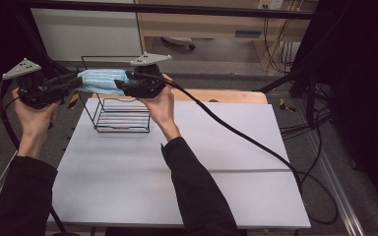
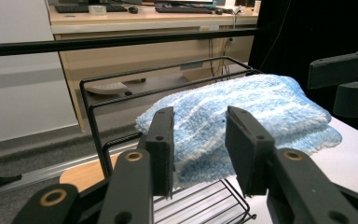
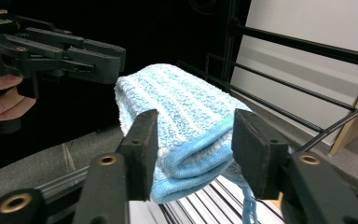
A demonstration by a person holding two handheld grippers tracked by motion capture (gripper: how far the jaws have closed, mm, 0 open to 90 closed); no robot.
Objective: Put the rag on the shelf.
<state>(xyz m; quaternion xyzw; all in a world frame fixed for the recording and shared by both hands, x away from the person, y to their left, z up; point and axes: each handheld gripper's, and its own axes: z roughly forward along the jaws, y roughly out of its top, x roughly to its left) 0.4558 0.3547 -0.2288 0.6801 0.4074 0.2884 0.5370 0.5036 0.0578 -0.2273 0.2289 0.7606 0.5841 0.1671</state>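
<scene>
One folded blue towel (image 1: 101,81) is seen lying level atop one black wire rack (image 1: 120,115), at the table's (image 1: 187,167) far left. Its long axis is stretched from one gripper to the other. Two grippers are counted. The left gripper (image 2: 199,140) and the right gripper (image 3: 193,149) are each parted around a towel end, pads clear of the cloth.

Towel (image 2: 242,116): fluffy terry cloth, light blue with paler stripes, rough looped pile, matt. Rack (image 1: 120,115): thin black metal wire, smooth, slight sheen. Left gripper (image 2: 198,144) and right gripper (image 3: 193,149): black matt plastic, brass-looking rivets, flat dull pads. Table (image 1: 177,172): pale matt sheet, smooth, over a wooden top, light and smooth at its far edge. Sleeve (image 1: 197,191): dark matt cloth.
</scene>
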